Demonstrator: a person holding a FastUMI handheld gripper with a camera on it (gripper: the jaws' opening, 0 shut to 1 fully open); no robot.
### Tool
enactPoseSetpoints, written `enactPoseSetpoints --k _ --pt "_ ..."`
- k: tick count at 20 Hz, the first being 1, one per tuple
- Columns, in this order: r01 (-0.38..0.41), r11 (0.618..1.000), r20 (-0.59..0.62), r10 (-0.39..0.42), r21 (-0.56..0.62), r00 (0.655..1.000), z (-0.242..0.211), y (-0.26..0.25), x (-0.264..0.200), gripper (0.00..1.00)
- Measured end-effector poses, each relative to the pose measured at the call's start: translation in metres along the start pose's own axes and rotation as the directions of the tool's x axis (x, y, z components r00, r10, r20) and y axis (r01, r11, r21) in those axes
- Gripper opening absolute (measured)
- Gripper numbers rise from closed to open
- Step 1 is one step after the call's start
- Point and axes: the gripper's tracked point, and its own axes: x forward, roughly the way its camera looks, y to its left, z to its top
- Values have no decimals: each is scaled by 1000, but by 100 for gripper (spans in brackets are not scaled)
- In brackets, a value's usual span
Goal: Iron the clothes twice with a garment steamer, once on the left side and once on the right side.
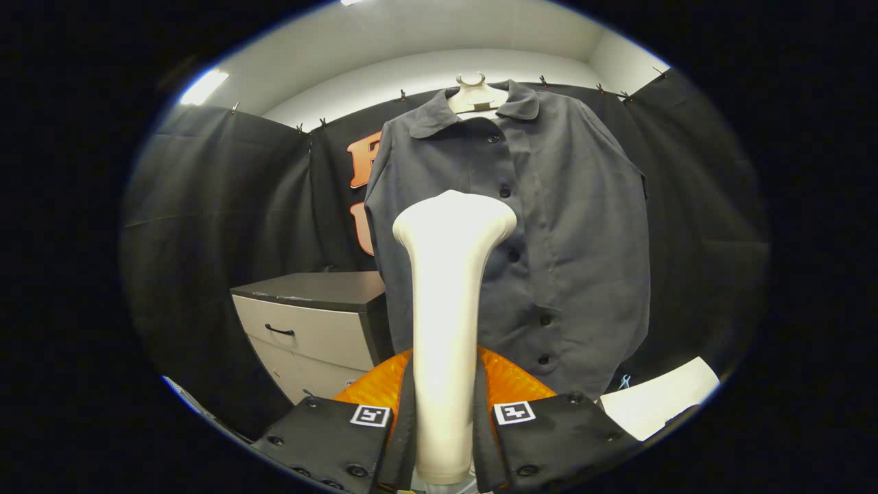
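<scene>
Pinching the smooth, flared garment steamer (446,322), the gripper (444,412) jaws face a matte buttoned shirt (576,226).

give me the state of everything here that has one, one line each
steamer: upright, clamped between the jaws, head just short of the shirt
gripper: shut on the steamer
shirt: hanging on a hanger, buttoned
hanger: hung at the top of the wall
drawer: closed
</scene>
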Motion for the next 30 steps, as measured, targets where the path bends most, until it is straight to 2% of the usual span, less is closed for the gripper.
enactPoseSetpoints --k 2,7,15,24,30 --pt "19 1000 22 -19 11 1000 22 -19 -4 41" --pt "125 992 92 -125 0 988 80 -80 0 41" --pt "154 985 109 -162 83 981 132 -134 30 41" --pt "157 986 96 -161 50 982 146 -142 63 41" --pt "155 987 99 -159 45 982 142 -145 63 41"
